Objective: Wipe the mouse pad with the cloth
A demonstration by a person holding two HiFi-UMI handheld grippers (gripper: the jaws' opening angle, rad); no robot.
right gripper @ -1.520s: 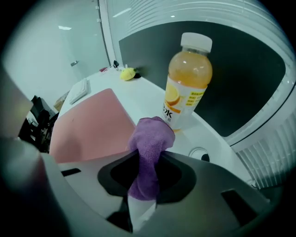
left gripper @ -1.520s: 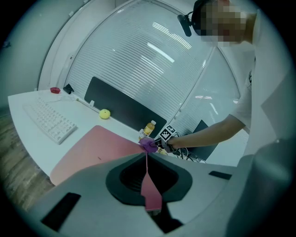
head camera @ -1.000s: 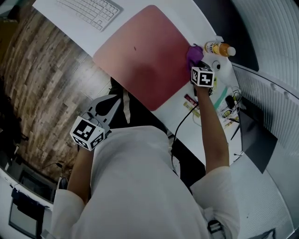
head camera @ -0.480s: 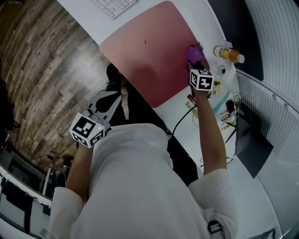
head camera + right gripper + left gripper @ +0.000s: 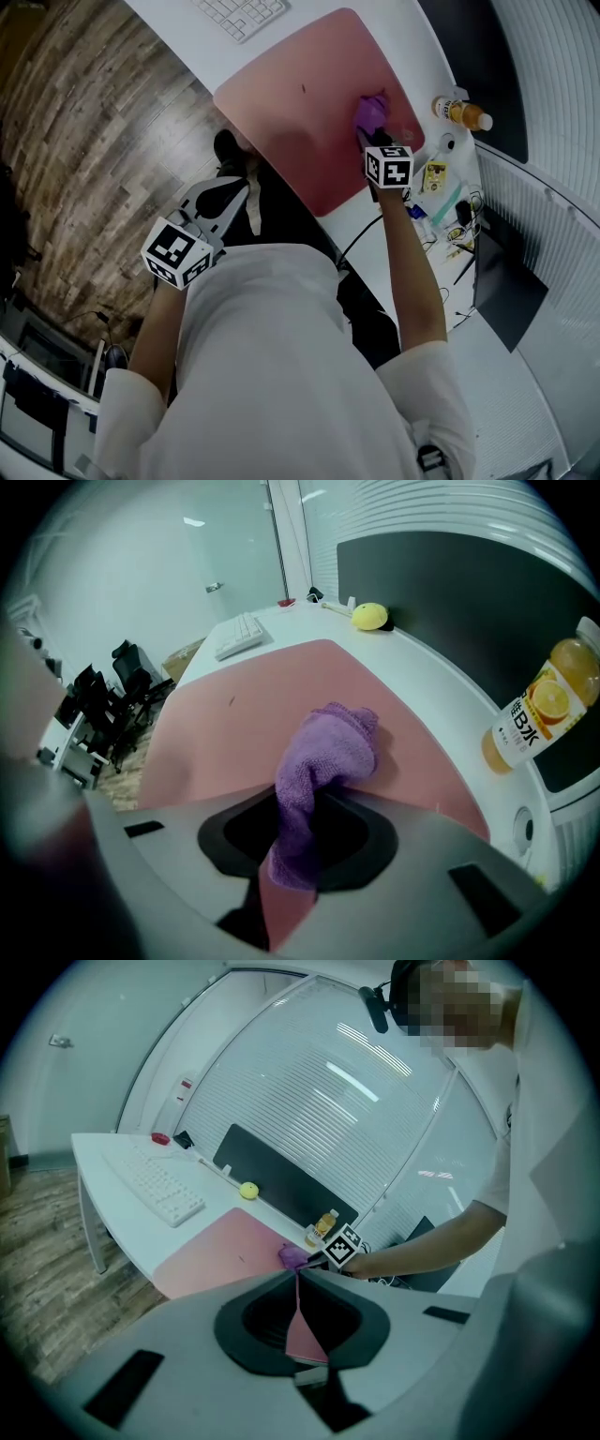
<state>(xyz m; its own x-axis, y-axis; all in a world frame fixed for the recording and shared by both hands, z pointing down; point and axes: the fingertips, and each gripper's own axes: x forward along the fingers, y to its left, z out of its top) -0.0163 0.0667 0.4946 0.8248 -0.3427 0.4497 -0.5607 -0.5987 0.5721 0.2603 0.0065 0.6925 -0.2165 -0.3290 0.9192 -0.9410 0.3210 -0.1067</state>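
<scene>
On the pink mouse pad (image 5: 234,733), the right claw (image 5: 305,803) pinches the purple cloth (image 5: 328,747). Off the table (image 5: 441,700), the left claw (image 5: 298,1277) hangs pressed together.

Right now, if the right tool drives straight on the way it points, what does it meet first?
The mouse pad: the right tool, shut on the purple cloth, angles down onto its pink surface. Beyond the pad's far edge comes bare desk, then perhaps the keyboard; depth is unclear.
</scene>
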